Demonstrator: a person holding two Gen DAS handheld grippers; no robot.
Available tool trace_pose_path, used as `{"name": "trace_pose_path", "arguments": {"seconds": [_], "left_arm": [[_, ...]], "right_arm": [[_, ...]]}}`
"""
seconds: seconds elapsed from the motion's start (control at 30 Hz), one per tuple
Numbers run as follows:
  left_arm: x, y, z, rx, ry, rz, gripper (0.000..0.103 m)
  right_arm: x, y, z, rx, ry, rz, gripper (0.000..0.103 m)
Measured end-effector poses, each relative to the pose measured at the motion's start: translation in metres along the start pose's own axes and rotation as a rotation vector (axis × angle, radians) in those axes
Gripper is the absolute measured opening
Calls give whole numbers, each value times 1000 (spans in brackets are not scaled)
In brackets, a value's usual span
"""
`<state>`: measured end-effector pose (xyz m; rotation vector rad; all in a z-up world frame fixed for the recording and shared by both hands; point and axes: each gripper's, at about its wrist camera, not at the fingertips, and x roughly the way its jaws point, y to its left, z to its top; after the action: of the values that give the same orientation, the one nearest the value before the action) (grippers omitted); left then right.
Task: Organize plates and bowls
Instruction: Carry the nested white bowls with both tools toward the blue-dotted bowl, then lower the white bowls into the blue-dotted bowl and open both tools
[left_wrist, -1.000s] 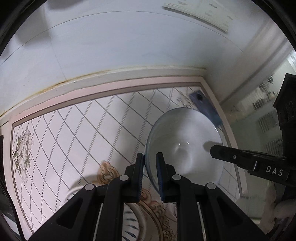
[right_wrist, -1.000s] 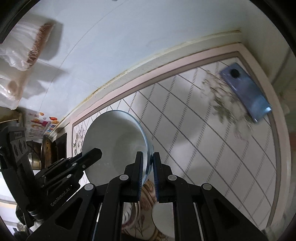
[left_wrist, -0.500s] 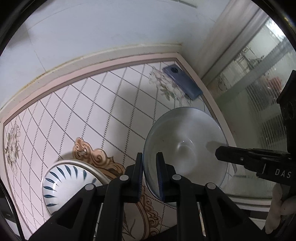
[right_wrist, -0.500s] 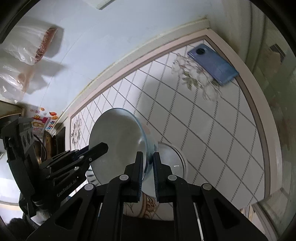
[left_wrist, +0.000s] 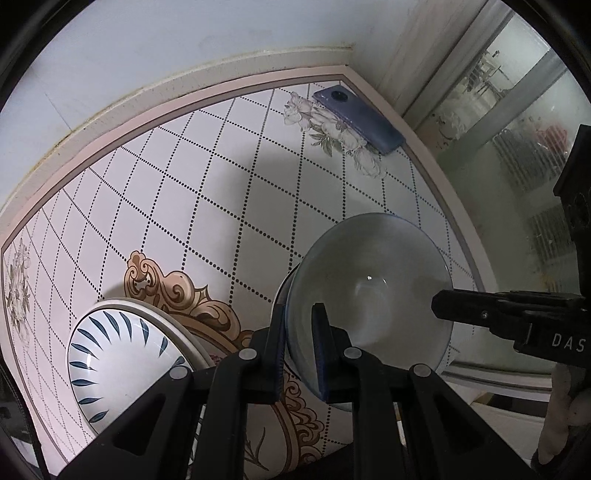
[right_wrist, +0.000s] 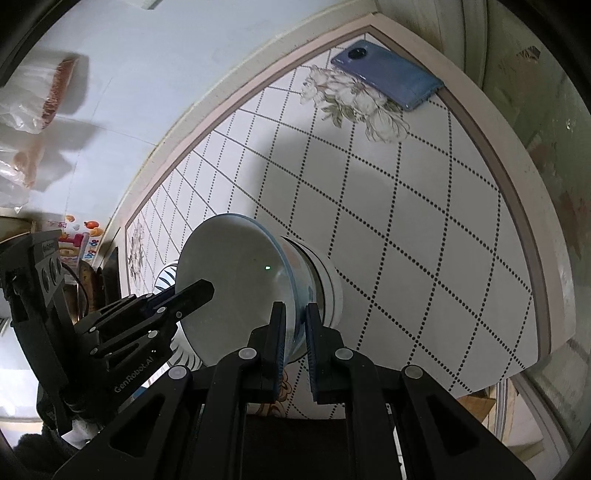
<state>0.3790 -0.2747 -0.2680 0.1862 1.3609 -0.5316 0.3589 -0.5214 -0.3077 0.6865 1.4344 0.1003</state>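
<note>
A pale glass-like bowl (left_wrist: 369, 288) is held by both grippers on opposite sides of its rim. My left gripper (left_wrist: 300, 325) is shut on its near rim. My right gripper (right_wrist: 295, 325) is shut on the same bowl (right_wrist: 236, 273) and shows in the left wrist view as a black finger (left_wrist: 480, 310) on the far rim. The bowl is low over the tiled table, tilted, with something round and white (right_wrist: 327, 280) right under it. A white bowl with blue leaf strokes (left_wrist: 118, 350) sits on the table to the left.
A blue phone (left_wrist: 358, 118) lies at the table's far corner, also in the right wrist view (right_wrist: 388, 75). A white wall runs behind the table (left_wrist: 221, 184). A glass door (left_wrist: 517, 129) is at the right. Bagged food (right_wrist: 33, 96) hangs at the left.
Both grippers have carried the bowl down and toward the near side of the table. The blue-patterned bowl has come fully into the left wrist view.
</note>
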Motion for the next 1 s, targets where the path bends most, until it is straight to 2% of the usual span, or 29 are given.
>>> {"name": "trace_pose_path", "arguments": {"seconds": [0.47, 0.63, 0.77, 0.87, 0.9, 0.97, 1.0], "left_arm": [[19, 7, -2, -17, 58, 22, 12], [21, 6, 0, -7, 56, 26, 12], [11, 5, 2, 5, 51, 42, 12], [-7, 6, 4, 12, 52, 37, 13], [-14, 6, 5, 9, 43, 34, 17], [-27, 7, 7, 10, 27, 29, 21], [-35, 9, 8, 7, 17, 22, 23]], "right_arm": [[22, -5, 3, 9, 46, 1, 12], [27, -9, 4, 27, 53, -1, 12], [27, -8, 6, 35, 58, 2, 14], [19, 1, 6, 8, 42, -40, 16], [14, 5, 5, -5, 33, -59, 20], [4, 15, 2, -30, 11, -92, 35], [-4, 21, 0, -46, -8, -104, 46]]}}
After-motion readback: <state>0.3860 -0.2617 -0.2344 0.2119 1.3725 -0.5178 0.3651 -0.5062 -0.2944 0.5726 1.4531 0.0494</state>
